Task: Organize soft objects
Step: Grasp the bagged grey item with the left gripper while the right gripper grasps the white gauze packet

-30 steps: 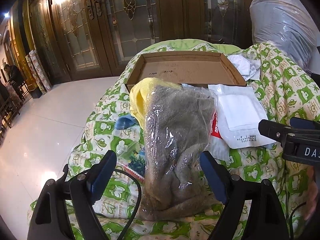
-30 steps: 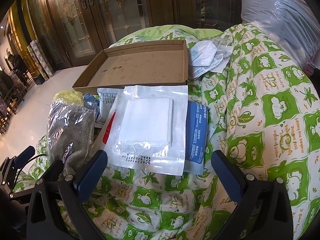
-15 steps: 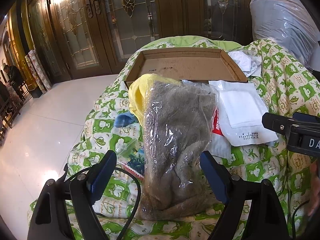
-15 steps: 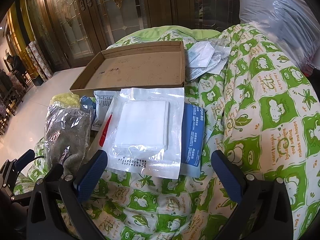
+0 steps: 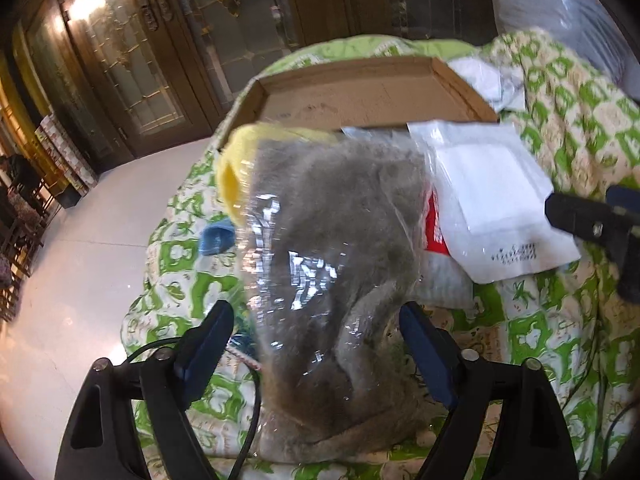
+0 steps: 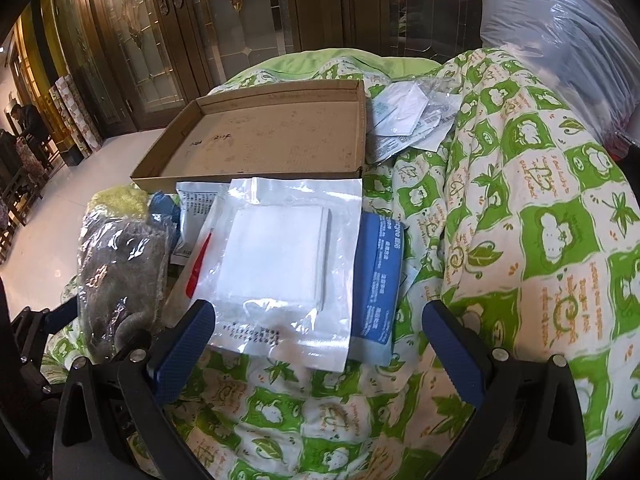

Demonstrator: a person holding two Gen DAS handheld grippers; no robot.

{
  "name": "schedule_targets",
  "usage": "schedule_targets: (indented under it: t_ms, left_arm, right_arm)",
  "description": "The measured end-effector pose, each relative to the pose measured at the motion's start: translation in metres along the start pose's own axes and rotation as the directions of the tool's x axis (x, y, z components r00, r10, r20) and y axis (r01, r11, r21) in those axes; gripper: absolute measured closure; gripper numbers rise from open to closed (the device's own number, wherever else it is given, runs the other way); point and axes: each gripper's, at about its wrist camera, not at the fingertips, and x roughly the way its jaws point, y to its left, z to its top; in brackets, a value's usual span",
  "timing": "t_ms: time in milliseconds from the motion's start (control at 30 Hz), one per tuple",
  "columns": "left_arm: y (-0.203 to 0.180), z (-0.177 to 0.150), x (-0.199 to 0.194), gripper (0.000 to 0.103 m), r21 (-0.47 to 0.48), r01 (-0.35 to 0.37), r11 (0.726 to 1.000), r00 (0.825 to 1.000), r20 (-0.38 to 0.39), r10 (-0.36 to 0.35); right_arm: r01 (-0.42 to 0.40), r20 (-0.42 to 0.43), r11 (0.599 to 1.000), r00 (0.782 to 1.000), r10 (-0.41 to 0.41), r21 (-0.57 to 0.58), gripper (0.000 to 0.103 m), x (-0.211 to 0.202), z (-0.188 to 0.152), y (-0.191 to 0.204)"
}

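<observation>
Starting at the left, your left gripper point(image 5: 316, 344) has its jaws spread wide on either side of the bagged grey towel point(image 5: 332, 256), which lies on the green-patterned quilt point(image 5: 560, 344) with a yellow cloth point(image 5: 232, 172) tucked behind its far end; the fingers do not look to be pressing the plastic. Push in until the pads sit around the thick lower part of the bundle, then close firmly, since the slick bag could slide out of a shallow pinch. Further right, the flat white gauze packet point(image 6: 280, 256) rests on a blue packet point(image 6: 380, 272), just near of the empty cardboard tray point(image 6: 248, 176) at the far side. Your right gripper point(image 6: 320, 340) hovers at the packet's near edge, jaws apart and holding nothing. Come in low and catch the packet's edge.
</observation>
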Motion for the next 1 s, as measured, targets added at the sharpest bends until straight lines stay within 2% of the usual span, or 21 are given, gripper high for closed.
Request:
schedule_targets:
  t_ms: [33,67,167,233,367,467,567,600,667,733,800,900,1000]
  left_arm:
    - [-0.001,0.0,0.002,0.048,0.006,0.014,1.0,1.0,-0.011,-0.014]
    - [-0.001,0.001,0.005,0.056,0.007,0.028,1.0,0.999,-0.021,-0.028]
    - [0.002,0.001,0.006,0.069,-0.013,0.069,0.998,0.997,-0.017,-0.069]
    - [0.006,-0.001,0.001,0.074,-0.035,0.095,0.995,0.995,0.011,-0.095]
    - [0.016,-0.004,-0.01,0.074,-0.094,0.136,0.986,0.989,0.064,-0.131]
    - [0.023,-0.007,-0.013,0.074,-0.128,0.158,0.979,0.986,0.071,-0.15]
    - [0.027,-0.007,-0.015,0.074,-0.147,0.167,0.975,0.985,0.078,-0.157]
    - [0.027,-0.008,-0.015,0.074,-0.15,0.167,0.974,0.984,0.079,-0.157]
    - [0.026,-0.008,-0.015,0.074,-0.154,0.167,0.974,0.985,0.077,-0.157]
    - [0.028,-0.009,-0.015,0.074,-0.154,0.166,0.974,0.985,0.074,-0.156]
    - [0.027,-0.008,-0.014,0.074,-0.151,0.163,0.975,0.986,0.072,-0.154]
    - [0.027,-0.008,-0.012,0.074,-0.148,0.16,0.976,0.986,0.067,-0.152]
    - [0.026,-0.006,-0.011,0.074,-0.147,0.159,0.976,0.986,0.064,-0.151]
  right_arm:
    - [-0.002,-0.01,1.0,1.0,0.002,-0.007,0.0,0.003,0.002,0.0]
    - [-0.008,-0.02,1.0,1.0,0.008,-0.014,0.0,0.005,0.004,0.001]
    - [-0.034,-0.057,0.998,0.998,0.031,-0.055,0.0,0.015,0.011,0.009]
    - [-0.035,-0.072,0.997,0.997,0.03,-0.075,0.0,0.024,0.016,0.015]
    - [-0.06,-0.126,0.996,0.991,0.052,-0.062,0.0,0.044,0.025,0.022]
    - [-0.073,-0.165,0.996,0.984,0.063,-0.054,0.0,0.06,0.029,0.026]
    - [-0.058,-0.184,0.996,0.982,0.046,-0.062,0.01,0.07,0.028,0.028]
    - [-0.05,-0.176,0.996,0.984,0.036,-0.078,0.017,0.069,0.027,0.029]
    - [-0.057,-0.151,0.995,0.988,0.043,-0.088,0.035,0.063,0.025,0.028]
    - [-0.069,-0.132,0.995,0.99,0.058,-0.076,0.06,0.056,0.027,0.025]
    - [-0.119,-0.136,0.991,0.984,0.111,-0.054,0.077,0.053,0.03,0.02]
    - [-0.228,-0.182,0.973,0.956,0.228,0.025,0.085,0.056,0.03,0.011]
    - [-0.295,-0.2,0.952,0.931,0.305,0.08,0.089,0.059,0.027,0.006]
